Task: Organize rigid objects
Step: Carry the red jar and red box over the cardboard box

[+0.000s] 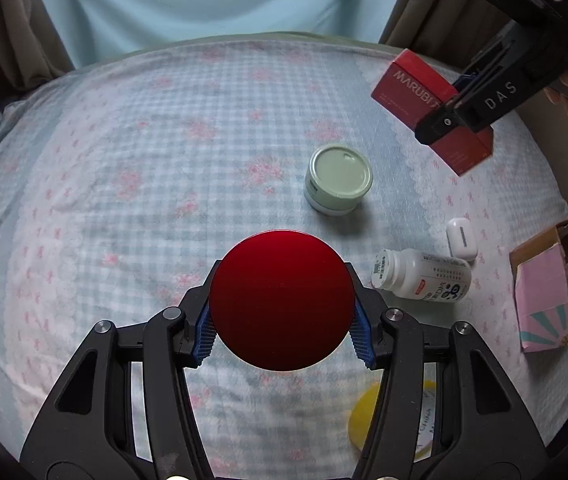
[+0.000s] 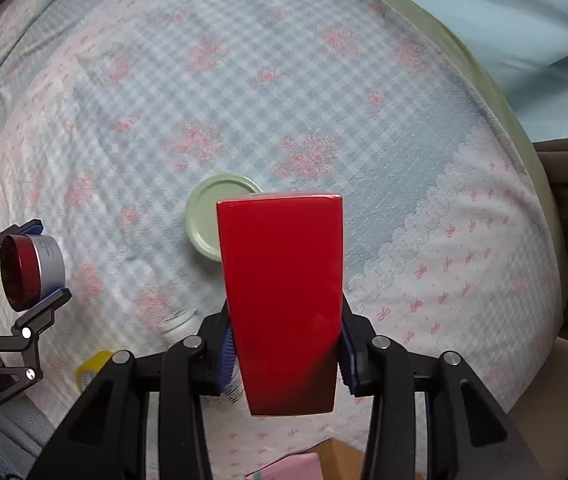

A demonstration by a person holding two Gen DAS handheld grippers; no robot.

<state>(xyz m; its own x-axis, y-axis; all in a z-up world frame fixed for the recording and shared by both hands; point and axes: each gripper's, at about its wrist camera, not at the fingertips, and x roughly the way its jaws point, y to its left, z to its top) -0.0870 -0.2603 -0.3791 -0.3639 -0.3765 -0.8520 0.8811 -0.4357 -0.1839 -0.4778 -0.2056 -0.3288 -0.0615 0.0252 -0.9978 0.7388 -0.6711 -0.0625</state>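
clamping a round red-lidded jar (image 1: 282,300) between its blue pads, the left gripper (image 1: 283,332) holds it in the air above the bed (image 1: 124,160), the red lid facing the camera. from the right wrist view the same jar (image 2: 32,272) shows a silver side wall, gripped at the left edge of the frame by the left gripper (image 2: 28,268). the right gripper (image 2: 286,354) has its jaws closed on a red box (image 2: 282,300), held lengthwise and pointing forward over the bedspread; in the left wrist view that box (image 1: 416,84) hangs up at the right with white lettering on its side, caught in the right gripper (image 1: 458,104). on the bed lies a pale green tin (image 1: 338,180), standing upright, well apart from both held things. nearer the right edge a white bottle (image 1: 424,276) lies on its side, with a small white earbud case (image 1: 461,238) just beside it. a cardboard box (image 1: 556,284) with pink paper sits at the far right. a yellow round thing (image 1: 368,412), blurred, lies below the left gripper.
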